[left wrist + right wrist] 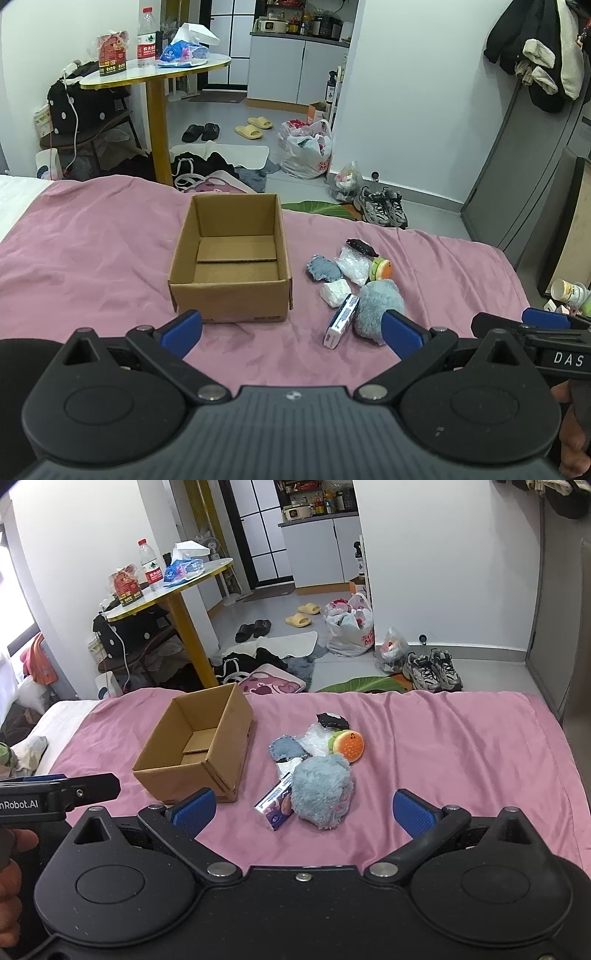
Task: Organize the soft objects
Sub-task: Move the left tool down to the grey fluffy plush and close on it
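Both tongs, left (291, 334) & right (301, 810), are hovering wide open w/ nothing held; likely starting, next needing fluffy toy (321, 794) grabbed for box (199, 771).

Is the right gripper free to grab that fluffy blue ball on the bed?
Probably yes. The right gripper is open and empty, and the ball lies just ahead, uncovered. Only a small box leans against its side.

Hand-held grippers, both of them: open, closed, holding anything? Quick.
Left hand-held gripper: open, holding nothing.
Right hand-held gripper: open, holding nothing.
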Tool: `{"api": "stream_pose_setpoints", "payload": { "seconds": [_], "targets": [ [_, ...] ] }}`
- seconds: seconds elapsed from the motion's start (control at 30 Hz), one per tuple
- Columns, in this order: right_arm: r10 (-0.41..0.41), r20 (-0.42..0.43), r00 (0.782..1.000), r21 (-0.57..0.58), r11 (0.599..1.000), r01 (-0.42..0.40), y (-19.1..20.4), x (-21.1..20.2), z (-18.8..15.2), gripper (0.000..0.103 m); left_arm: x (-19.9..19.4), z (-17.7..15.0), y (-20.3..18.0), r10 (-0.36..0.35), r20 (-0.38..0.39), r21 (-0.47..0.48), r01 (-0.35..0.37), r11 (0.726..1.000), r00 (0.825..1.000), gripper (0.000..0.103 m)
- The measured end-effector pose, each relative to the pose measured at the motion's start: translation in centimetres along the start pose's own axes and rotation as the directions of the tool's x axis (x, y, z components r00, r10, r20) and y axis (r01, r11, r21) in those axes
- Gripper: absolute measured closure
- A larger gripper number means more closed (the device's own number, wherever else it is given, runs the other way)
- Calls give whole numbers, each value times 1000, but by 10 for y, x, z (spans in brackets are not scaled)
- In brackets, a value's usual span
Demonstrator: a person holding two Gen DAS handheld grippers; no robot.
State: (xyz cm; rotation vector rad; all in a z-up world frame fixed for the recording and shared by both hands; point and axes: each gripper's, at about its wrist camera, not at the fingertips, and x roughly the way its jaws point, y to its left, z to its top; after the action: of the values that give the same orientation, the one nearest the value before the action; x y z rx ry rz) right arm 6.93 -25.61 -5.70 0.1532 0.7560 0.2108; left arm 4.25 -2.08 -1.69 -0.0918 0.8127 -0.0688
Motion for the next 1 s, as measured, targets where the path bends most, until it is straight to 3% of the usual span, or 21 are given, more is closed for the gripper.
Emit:
{"api": "stream_pose_setpoints", "payload": {
  "seconds": [0.4, 0.7, 1.0],
  "targets": [
    [-23, 5, 1000, 70, 997, 22, -26, 19, 9, 0, 27, 8, -12, -23, -13, 14, 23, 1000, 1000, 2],
    [0, -41, 999, 61, 998, 2, -32, 38, 9, 0, 48, 12, -25, -35, -18, 38, 35, 999, 999, 3],
    [48, -119, 992, 220, 975, -20, -62, 61, 9, 0, 74, 18, -41, -54, -48, 46, 56, 997, 997, 12]
  ]
}}
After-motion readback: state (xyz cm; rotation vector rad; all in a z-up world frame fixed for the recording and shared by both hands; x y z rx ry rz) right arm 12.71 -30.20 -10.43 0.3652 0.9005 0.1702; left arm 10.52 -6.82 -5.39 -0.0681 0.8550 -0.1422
